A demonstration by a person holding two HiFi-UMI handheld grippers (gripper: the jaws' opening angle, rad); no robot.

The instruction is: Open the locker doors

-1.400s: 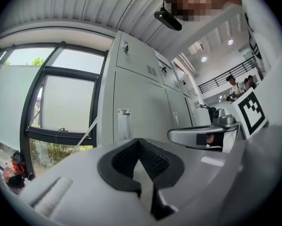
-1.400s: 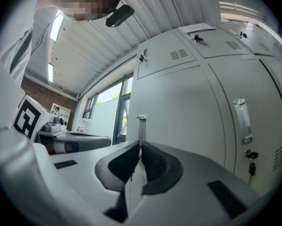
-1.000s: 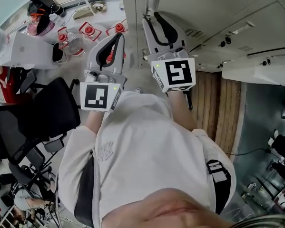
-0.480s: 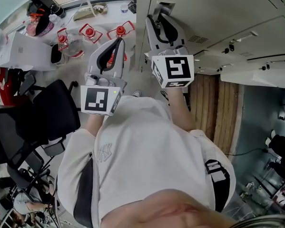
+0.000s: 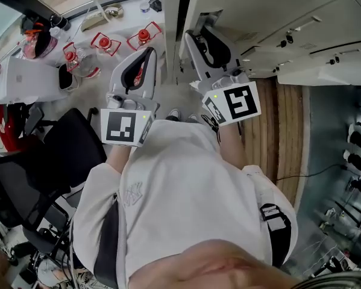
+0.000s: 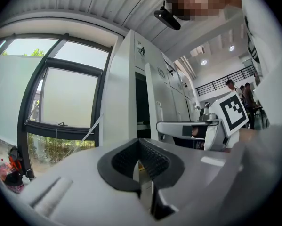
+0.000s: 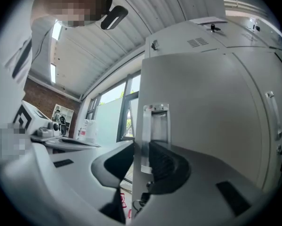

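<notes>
Compared with one second ago, the right gripper (image 5: 196, 35) has swung outward and its marker cube (image 5: 237, 103) is now tilted. The locker door (image 5: 246, 5) has come away from the frame, so a dark gap (image 5: 183, 8) now shows beside its free edge, while the left gripper (image 5: 150, 50) has almost not moved. The right gripper's fingers are closed on the vertical handle (image 7: 155, 124) of the door, one pad on each side of the bar. I think this is because the handle sits near the free edge and so gives the best lever for pulling the door around. The door is only partly open, and it lies at the top of the head view, above the person's chest. The left gripper hangs beside, apart from the door, with its fingers brought together on nothing; probably it waits for another door, since further lockers (image 5: 301, 17) stand to the right. Several things are hard to make out: the inside of the locker is only darkness, the hinge side of the door is in no view, the lower end of the handle is covered by the right pad, and the person's torso (image 5: 186, 191) fills the lower part of the head view. How firmly the pads press on the bar I cannot tell
</notes>
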